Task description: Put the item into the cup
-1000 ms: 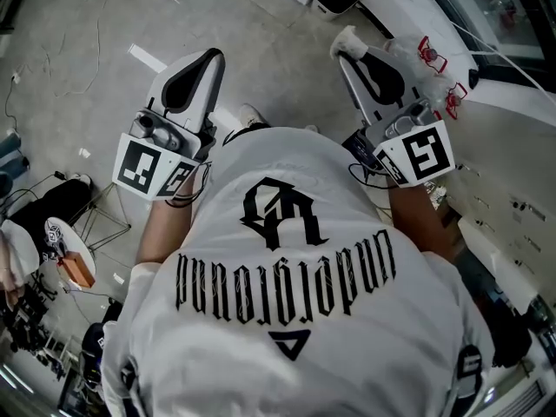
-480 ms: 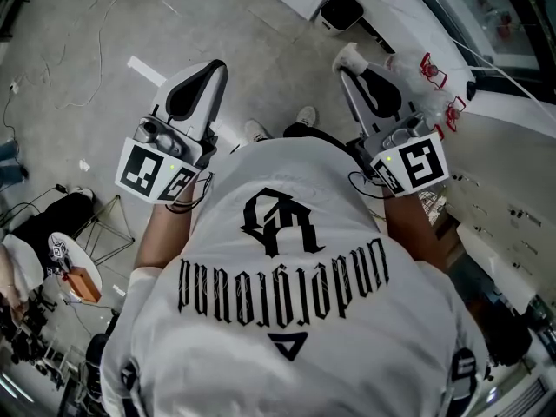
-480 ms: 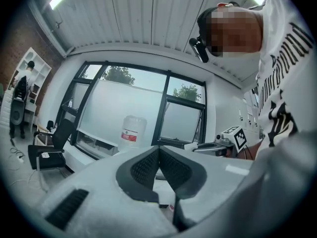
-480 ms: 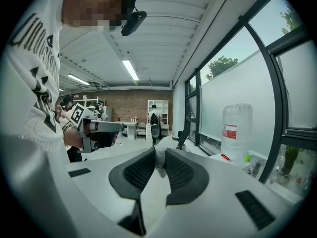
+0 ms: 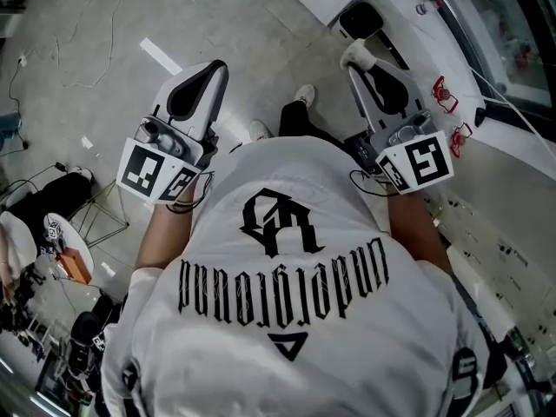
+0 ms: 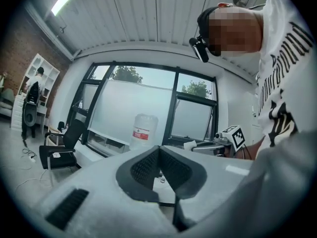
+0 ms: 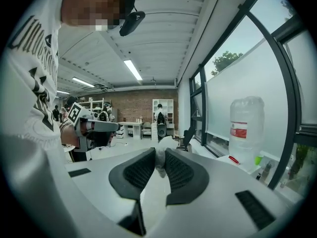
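Note:
My right gripper point(image 5: 355, 54) is held out in front of the person's white T-shirt, shut on a small white crumpled item point(image 5: 353, 50). In the right gripper view the item point(image 7: 161, 158) sits pinched between the black pads point(image 7: 140, 171), poking out past the tips. My left gripper point(image 5: 212, 66) is level with it on the left, jaws together with nothing between them point(image 6: 159, 151). Each gripper shows in the other's view: the left gripper point(image 7: 94, 129) and the right gripper point(image 6: 214, 146). No cup is in view.
A white table point(image 5: 521, 189) runs along the right, with red-handled tools point(image 5: 445, 94) near its edge. A white unit with a dark opening point(image 5: 360, 20) stands on the floor ahead. A big water jug point(image 7: 246, 129) is by the windows. Cables and clutter point(image 5: 52, 250) lie at the left.
The head view has swung, so the floor and the white table have shifted in the picture. Both grippers keep their pose, and the right one still holds the white item.

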A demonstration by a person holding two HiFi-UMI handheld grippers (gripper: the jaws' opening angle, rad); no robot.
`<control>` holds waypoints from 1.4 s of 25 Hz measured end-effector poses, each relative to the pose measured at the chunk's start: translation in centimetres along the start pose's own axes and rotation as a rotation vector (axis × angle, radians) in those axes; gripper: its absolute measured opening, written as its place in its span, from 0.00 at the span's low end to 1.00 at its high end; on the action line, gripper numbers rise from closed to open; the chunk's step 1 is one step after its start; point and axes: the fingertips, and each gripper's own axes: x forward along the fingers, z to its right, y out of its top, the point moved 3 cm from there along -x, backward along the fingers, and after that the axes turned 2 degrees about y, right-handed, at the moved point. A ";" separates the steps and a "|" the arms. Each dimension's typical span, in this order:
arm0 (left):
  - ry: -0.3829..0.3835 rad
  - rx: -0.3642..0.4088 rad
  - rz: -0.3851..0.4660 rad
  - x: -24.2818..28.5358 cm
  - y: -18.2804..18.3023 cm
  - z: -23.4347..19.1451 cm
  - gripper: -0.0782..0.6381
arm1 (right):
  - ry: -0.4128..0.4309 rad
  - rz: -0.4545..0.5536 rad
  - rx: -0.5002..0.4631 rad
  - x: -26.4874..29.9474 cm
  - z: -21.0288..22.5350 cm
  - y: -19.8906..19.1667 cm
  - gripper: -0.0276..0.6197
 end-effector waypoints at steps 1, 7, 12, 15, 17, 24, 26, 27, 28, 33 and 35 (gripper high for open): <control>0.009 0.000 -0.001 0.6 0.1 -0.4 0.13 | 0.009 -0.001 -0.001 0.5 0.8 0.1 0.15; 0.040 -0.008 -0.018 5.5 0.1 -2.1 0.13 | 0.054 -0.016 -0.002 3.2 5.8 0.3 0.15; 0.038 -0.006 -0.035 10.6 0.0 -2.8 0.13 | 0.061 -0.018 0.016 4.2 10.6 -0.3 0.15; 0.029 0.004 -0.039 14.3 0.2 -2.9 0.13 | 0.063 -0.017 0.026 4.3 13.7 -0.6 0.15; 0.015 0.014 -0.045 16.5 0.3 -2.7 0.13 | 0.055 -0.008 0.031 4.0 15.6 -0.6 0.15; -0.043 0.029 -0.048 22.0 0.7 -1.2 0.13 | 0.028 0.019 0.046 2.2 19.7 -1.0 0.15; -0.068 0.037 -0.052 23.6 0.6 -0.5 0.13 | 0.006 0.021 0.051 1.6 21.0 -1.4 0.15; -0.079 0.038 -0.054 24.3 0.6 -0.2 0.13 | -0.005 0.022 0.058 1.2 21.6 -1.6 0.15; -0.090 0.038 -0.055 24.9 0.6 0.0 0.13 | -0.015 0.021 0.064 0.8 22.0 -1.7 0.15; -0.155 0.040 -0.058 27.1 1.0 -0.4 0.13 | -0.086 0.018 0.074 0.0 23.0 -1.9 0.15; -0.188 0.043 -0.058 27.9 1.3 -0.5 0.13 | -0.117 0.017 0.080 -0.1 23.4 -1.9 0.15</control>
